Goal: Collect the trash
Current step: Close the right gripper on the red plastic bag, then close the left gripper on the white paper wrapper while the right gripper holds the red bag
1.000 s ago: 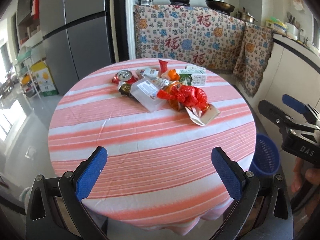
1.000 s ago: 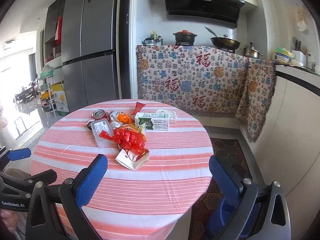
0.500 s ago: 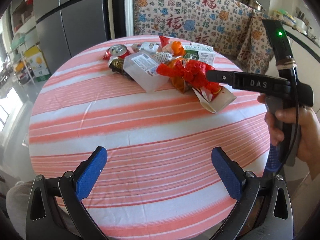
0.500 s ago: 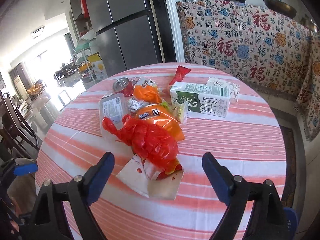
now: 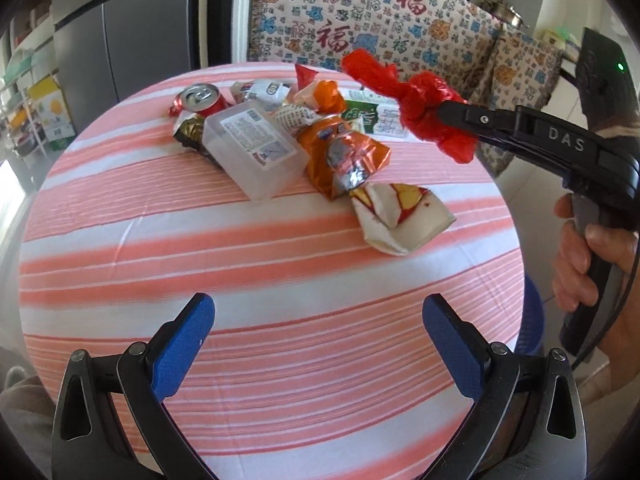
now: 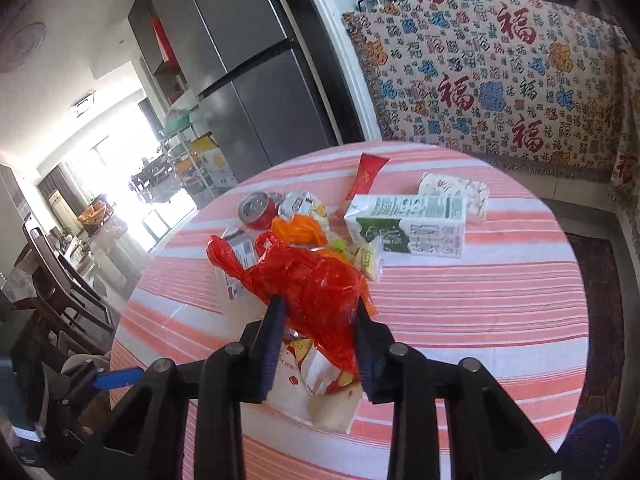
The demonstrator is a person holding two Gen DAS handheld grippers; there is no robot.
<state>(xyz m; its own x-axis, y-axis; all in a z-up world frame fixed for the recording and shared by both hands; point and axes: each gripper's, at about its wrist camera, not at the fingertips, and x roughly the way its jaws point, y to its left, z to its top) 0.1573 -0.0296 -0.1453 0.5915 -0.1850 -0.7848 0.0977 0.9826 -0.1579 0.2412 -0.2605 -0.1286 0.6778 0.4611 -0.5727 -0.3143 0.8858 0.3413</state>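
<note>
Right tool clamped on red plastic bag, lifted above desk; thin film could slip or tear, dropping short of blue bin. Left tool wide open, empty.

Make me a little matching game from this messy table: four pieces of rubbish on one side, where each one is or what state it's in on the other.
Things:
1. red plastic bag
2. soda can
3. milk carton
4. clear plastic box

States:
A. lying on its side beside a patterned tissue pack
B. pinched in the right tool, lifted
C. at the pile's far left edge
D. resting against an orange snack wrapper

Pairs: 1-B, 2-C, 3-A, 4-D
</note>
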